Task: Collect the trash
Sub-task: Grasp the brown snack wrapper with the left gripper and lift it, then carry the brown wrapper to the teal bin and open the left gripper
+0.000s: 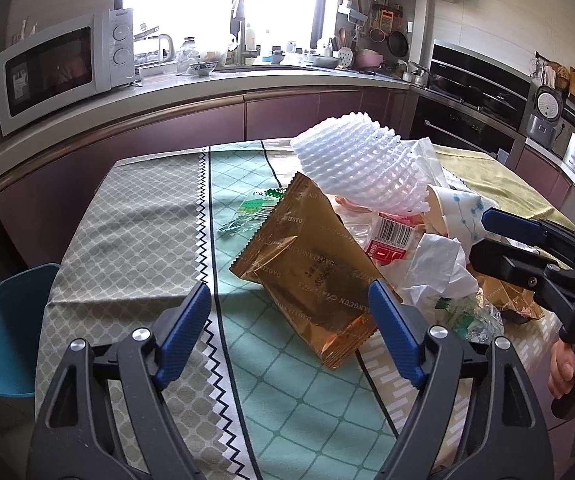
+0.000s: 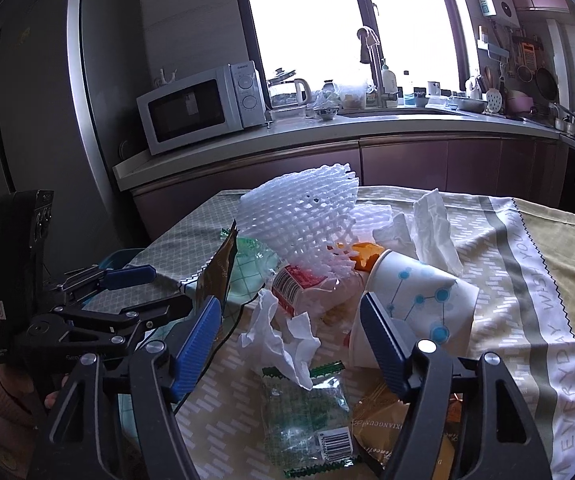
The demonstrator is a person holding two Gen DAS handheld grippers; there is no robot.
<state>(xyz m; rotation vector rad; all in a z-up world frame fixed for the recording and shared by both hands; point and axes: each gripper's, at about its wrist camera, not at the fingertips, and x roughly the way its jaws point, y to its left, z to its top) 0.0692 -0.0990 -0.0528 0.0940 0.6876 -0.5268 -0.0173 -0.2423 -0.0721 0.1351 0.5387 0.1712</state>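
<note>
Foam net (image 1: 351, 164) tops the trash heap mid-table (image 1: 135, 240); snack bag (image 1: 311, 272) leans at its left, paper cup (image 2: 419, 300) right.

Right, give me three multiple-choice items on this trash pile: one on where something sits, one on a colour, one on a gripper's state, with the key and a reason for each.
1. Where is the white foam net?
A. On top of the trash pile
B. On the counter beside the microwave
C. Inside the teal bin

2. What colour is the large snack wrapper in front of the left gripper?
A. Silver
B. Gold-brown
C. Bright red

3. What state is the right gripper in?
A. Shut on the paper cup
B. Shut on a tissue
C. Open, holding nothing

Key: 1 A, the net rests above the wrappers and paper cup on the table. 2 B, its foil shows gold-brown in the left wrist view. 3 C, its blue pads stand wide apart over the crumpled tissue, clamping nothing.
</note>
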